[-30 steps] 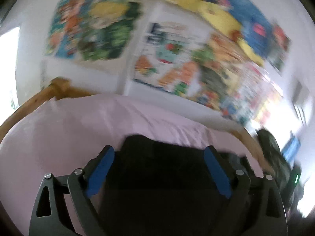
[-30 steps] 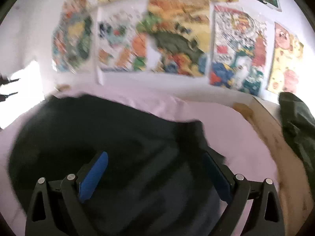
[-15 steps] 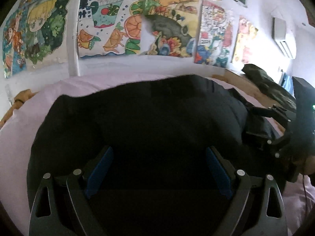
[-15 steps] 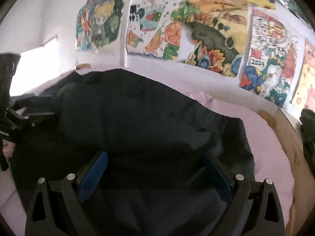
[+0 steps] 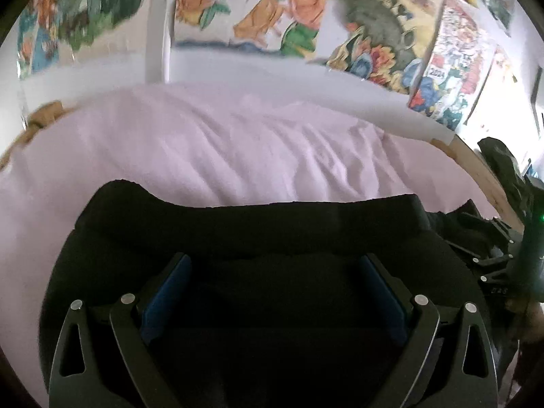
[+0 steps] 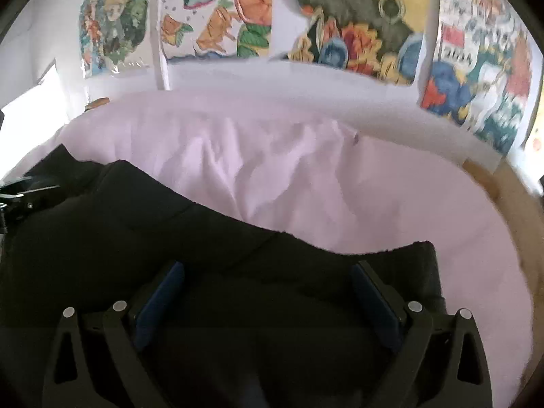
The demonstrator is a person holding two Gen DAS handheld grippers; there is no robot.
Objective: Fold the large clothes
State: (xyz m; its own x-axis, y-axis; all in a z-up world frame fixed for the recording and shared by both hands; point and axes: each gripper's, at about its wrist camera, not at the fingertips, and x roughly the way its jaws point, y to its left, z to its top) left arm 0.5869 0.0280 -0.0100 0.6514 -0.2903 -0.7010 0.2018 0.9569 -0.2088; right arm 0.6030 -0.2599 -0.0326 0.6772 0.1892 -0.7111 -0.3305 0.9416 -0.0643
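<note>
Half a second ago the dark garment spread far up the bed toward the wall; now its far edge lies much nearer, a thick doubled band just ahead of both tools, with bare pink bed sheet beyond it. That reads as a fold just brought over toward the person, so one lengthwise fold looks done.

On the left, the left hand-held gripper has come down low over the cloth. Its blue fingers stand spread wide and have just been opening further; dark fabric lies beneath and between them, but the pads press on nothing. Ahead of it the garment's folded edge runs straight across, rising to a rounded hump at its left end. Off to its right the other tool's frame shows at the picture's edge.

On the right, the right hand-held gripper is likewise spread wide over the garment, gripping nothing. Here the folded edge slopes down from upper left to a square corner just ahead of its right finger.

With both tools free, the next step is probably to smooth the cloth or take new corners for a crosswise fold; the uneven far edge may need squaring first.
</note>
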